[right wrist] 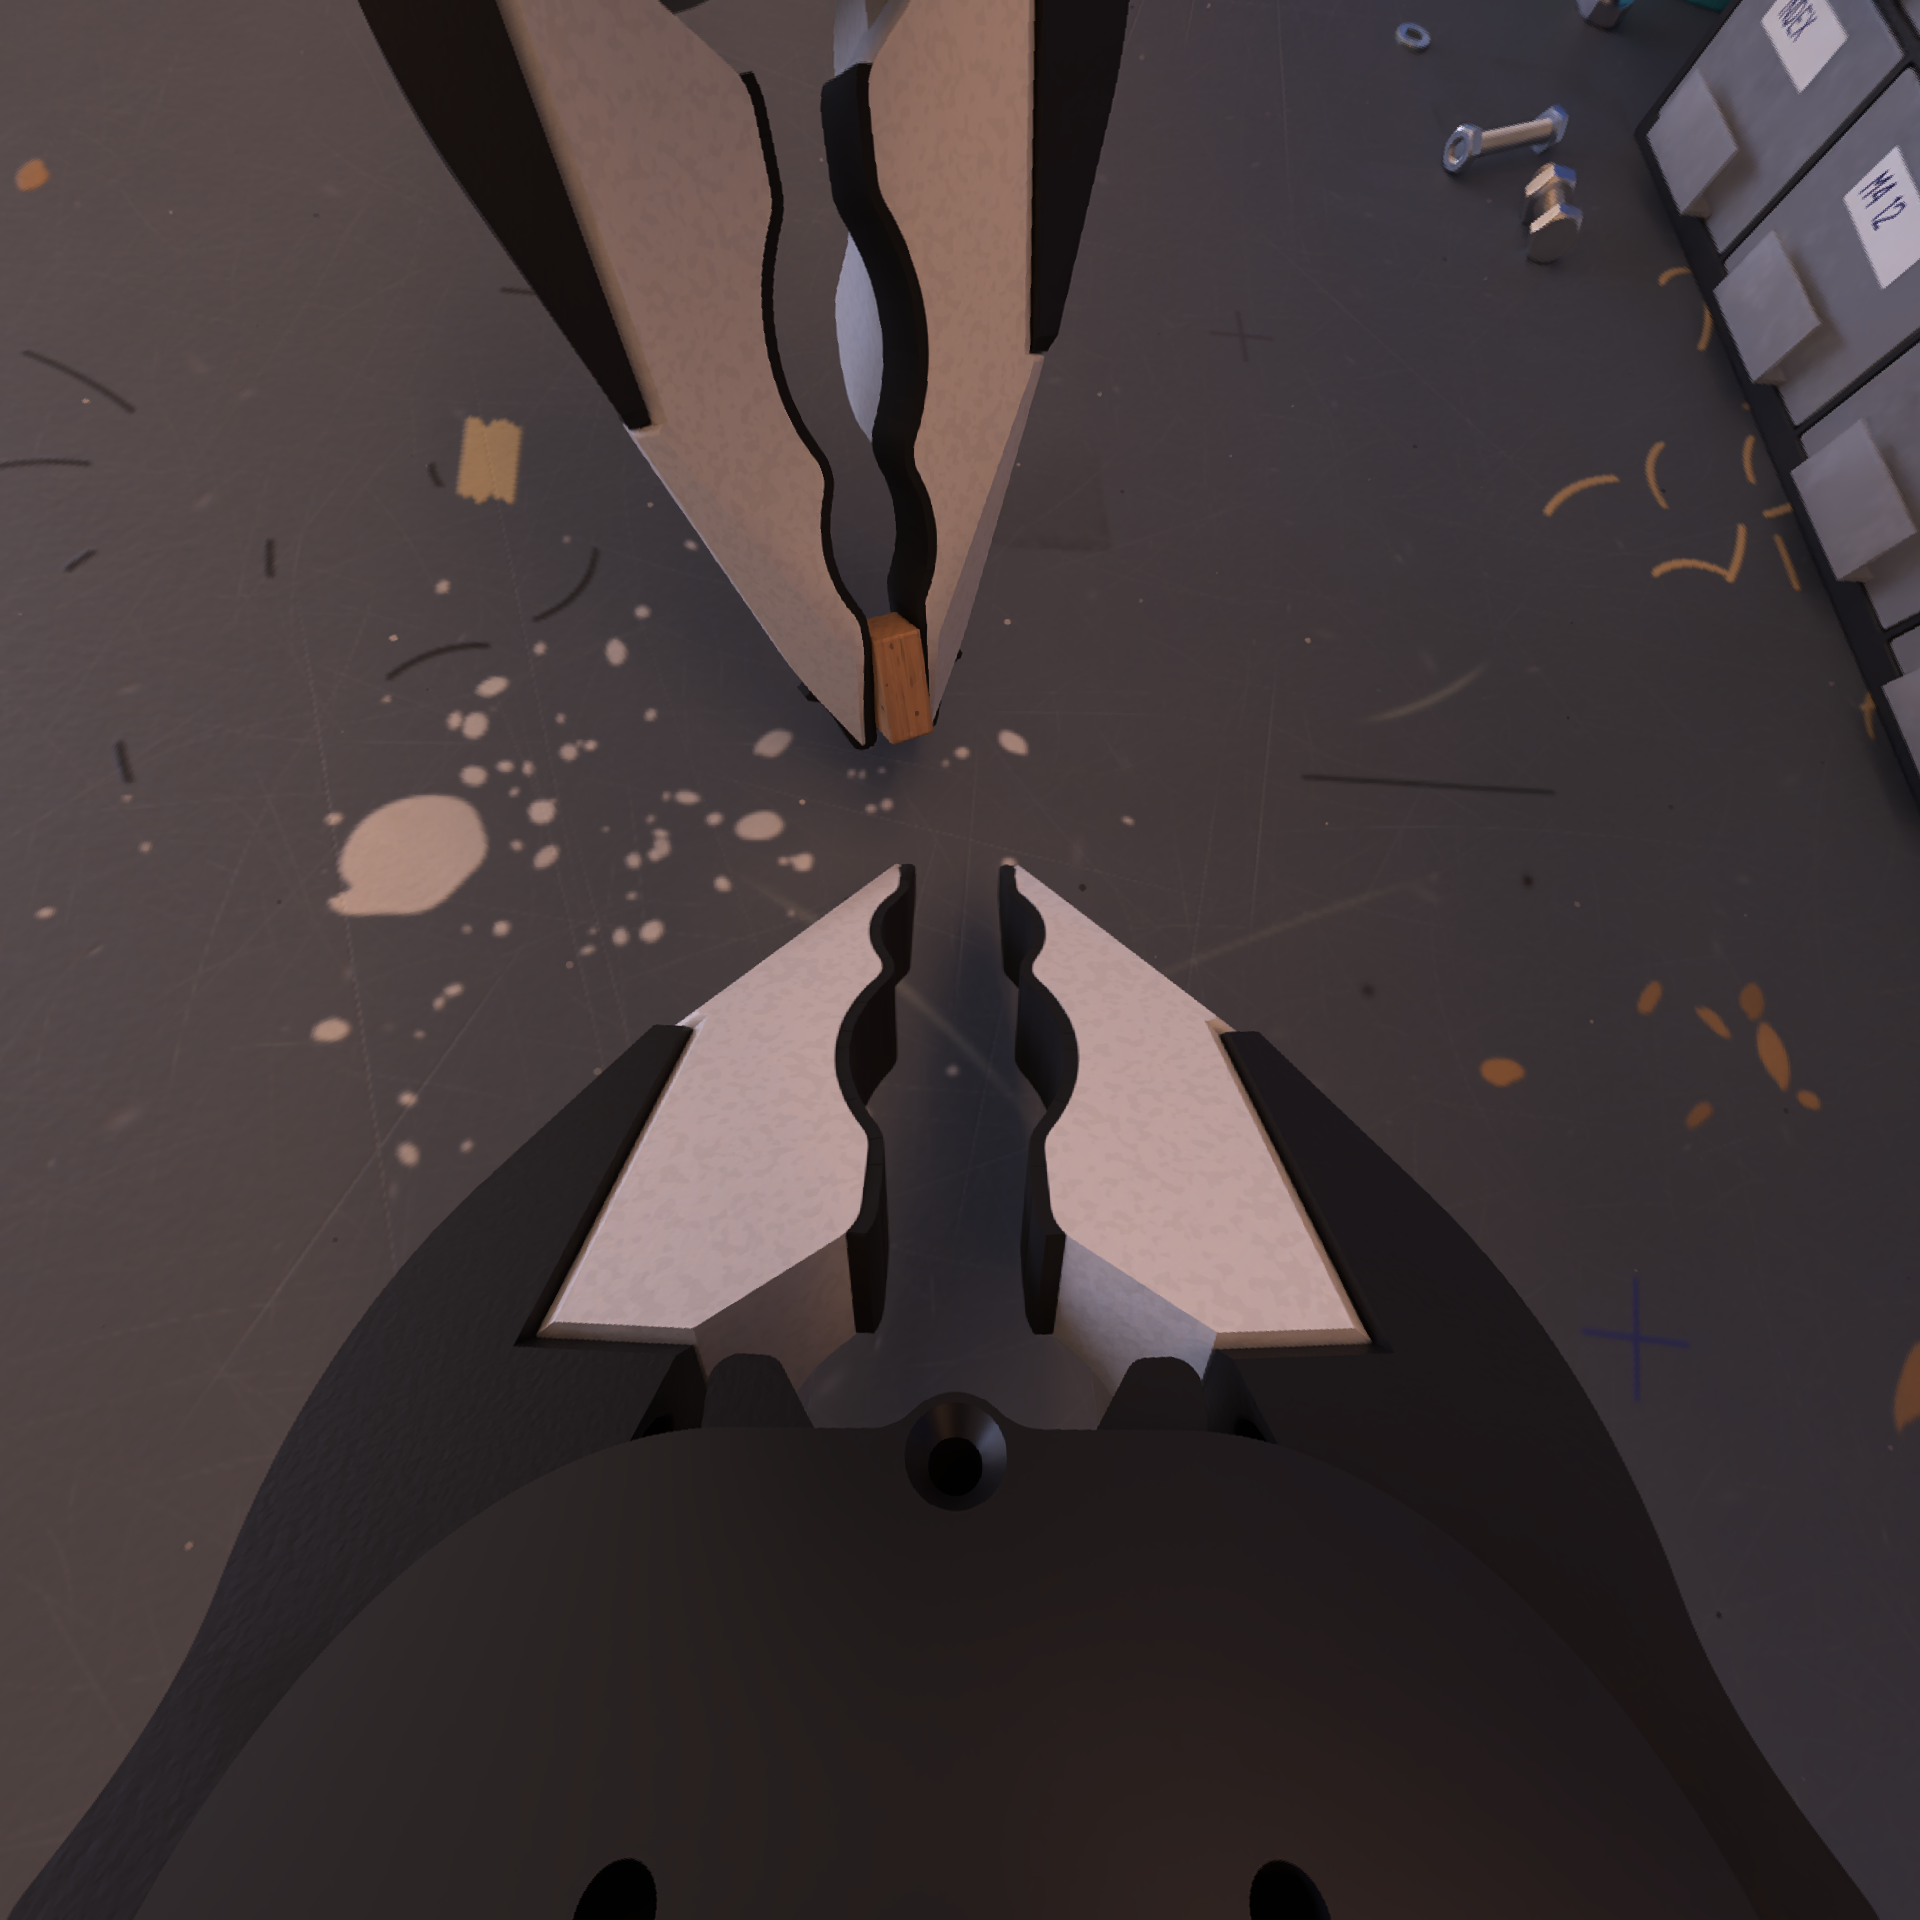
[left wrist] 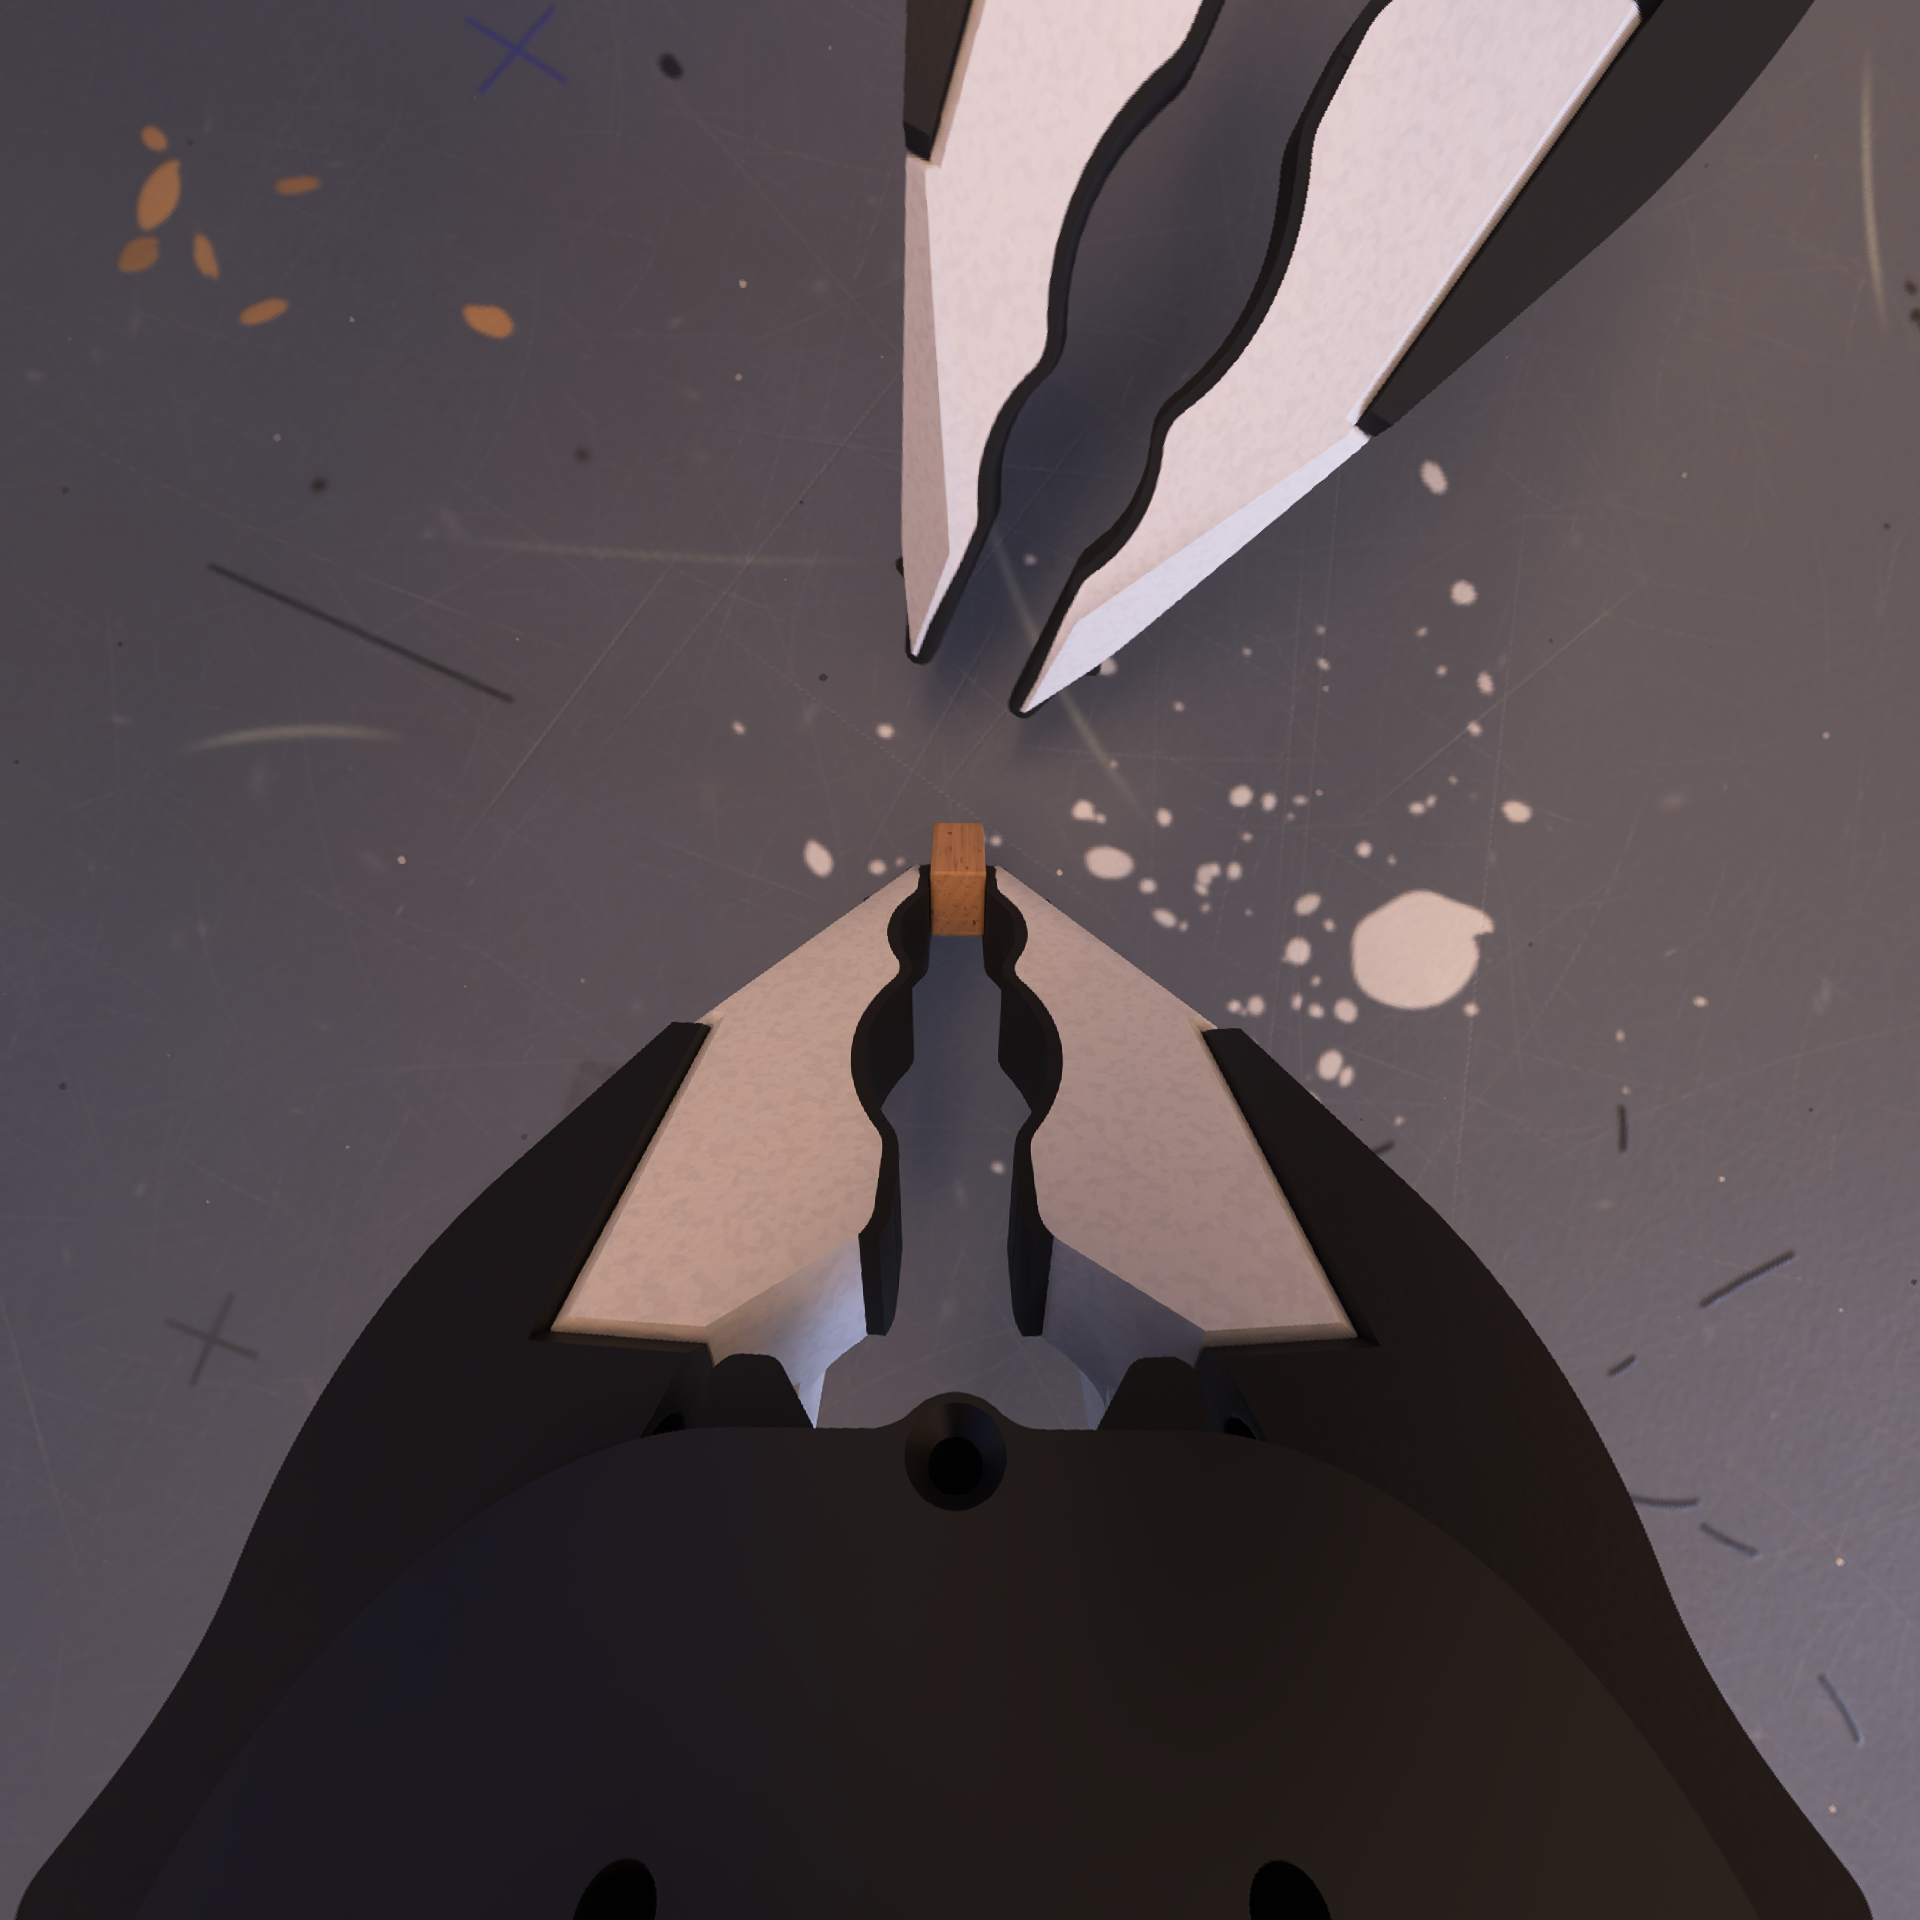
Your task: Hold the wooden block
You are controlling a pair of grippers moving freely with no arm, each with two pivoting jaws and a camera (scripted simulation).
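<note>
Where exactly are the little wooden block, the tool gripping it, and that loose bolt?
wooden block [left wrist: 957,881]: left wrist view, on its near face between the tips.
left tool [left wrist: 957,873]: left wrist view, midway between its fingertips, shut on the block.
bolt [right wrist: 1507,133]: right wrist view, on its shank, upper right.

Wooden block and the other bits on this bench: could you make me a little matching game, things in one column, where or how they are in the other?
Things
1. wooden block
2. right gripper
3. bolts
4. large pale paint blot

States
a. lying loose near the grey drawers
b. open, holding nothing
c. flat on the dark table, left in the right wrist view
d. pinched at the tips of the left gripper

Pairs: 1-d, 2-b, 3-a, 4-c
</note>
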